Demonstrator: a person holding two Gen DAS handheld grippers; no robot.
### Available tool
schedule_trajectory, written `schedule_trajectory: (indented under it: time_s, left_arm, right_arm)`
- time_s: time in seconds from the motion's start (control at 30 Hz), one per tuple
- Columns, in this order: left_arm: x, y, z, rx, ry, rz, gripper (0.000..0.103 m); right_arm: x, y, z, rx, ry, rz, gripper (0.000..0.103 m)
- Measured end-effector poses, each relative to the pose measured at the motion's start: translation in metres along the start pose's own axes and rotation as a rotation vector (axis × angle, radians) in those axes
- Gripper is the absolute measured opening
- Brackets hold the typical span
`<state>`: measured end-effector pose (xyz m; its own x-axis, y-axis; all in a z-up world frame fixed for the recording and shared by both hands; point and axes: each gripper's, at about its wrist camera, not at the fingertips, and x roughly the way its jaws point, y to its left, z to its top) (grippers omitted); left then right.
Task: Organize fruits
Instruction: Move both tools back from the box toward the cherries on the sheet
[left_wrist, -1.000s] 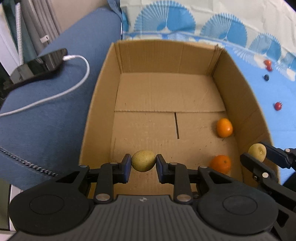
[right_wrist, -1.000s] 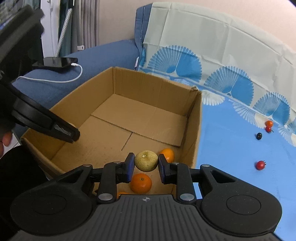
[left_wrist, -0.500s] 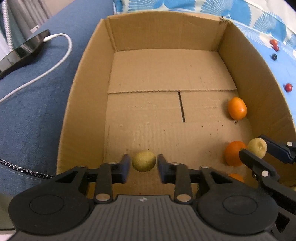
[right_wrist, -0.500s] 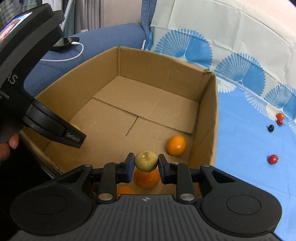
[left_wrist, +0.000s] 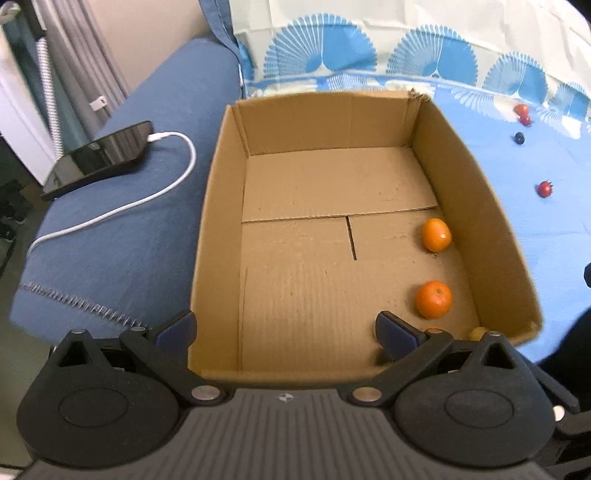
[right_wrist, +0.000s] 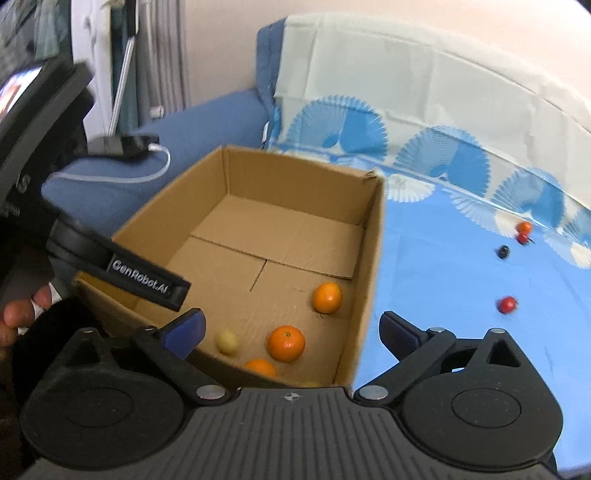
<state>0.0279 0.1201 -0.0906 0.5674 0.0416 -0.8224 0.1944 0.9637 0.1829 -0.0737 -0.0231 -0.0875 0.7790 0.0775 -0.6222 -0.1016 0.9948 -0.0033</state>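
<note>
An open cardboard box (left_wrist: 218, 192) (right_wrist: 373, 236) holds several fruits. Two oranges (left_wrist: 436, 234) (left_wrist: 433, 299) lie along its right wall; they also show in the right wrist view (right_wrist: 327, 297) (right_wrist: 286, 343), with a third orange (right_wrist: 260, 367) at the near edge. A yellow-green fruit (right_wrist: 226, 341) lies on the box floor; another yellow one (left_wrist: 478, 332) peeks out by my left gripper's right finger. My left gripper (left_wrist: 286, 332) is open and empty above the box's near edge. My right gripper (right_wrist: 291, 326) is open and empty above the box's near right corner.
Small red and dark fruits (left_wrist: 545, 189) (left_wrist: 519, 138) (left_wrist: 522, 109) lie on the blue cloth right of the box, also in the right wrist view (right_wrist: 506, 304) (right_wrist: 502, 252) (right_wrist: 524, 227). A phone (left_wrist: 98, 157) with a white cable (left_wrist: 177, 181) lies on the blue sofa arm at left.
Both grippers opened and let go of their yellow-green fruits, which now lie in the box. Both grippers pulled up and back from the box.
</note>
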Motion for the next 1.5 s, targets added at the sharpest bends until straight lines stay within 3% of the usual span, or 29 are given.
schedule_trajectory:
  time_s: [0.4, 0.6, 0.93, 1.5]
  left_arm:
    - [-0.073, -0.023, -0.023, -0.034, -0.109, 0.008, 0.103]
    - [-0.103, -0.03, -0.028, -0.023, -0.176, 0.028, 0.103]
    - [-0.122, -0.037, -0.036, 0.006, -0.221, 0.038, 0.103]
    - [-0.12, -0.049, -0.034, 0.046, -0.216, 0.038, 0.103]
  right_arm:
    - [-0.091, 0.001, -0.017, -0.052, -0.233, -0.095, 0.102]
    - [-0.121, -0.004, -0.023, -0.034, -0.299, -0.113, 0.102]
    - [-0.137, -0.008, -0.028, -0.008, -0.33, -0.108, 0.102]
    - [-0.131, -0.011, -0.03, 0.042, -0.319, -0.118, 0.102]
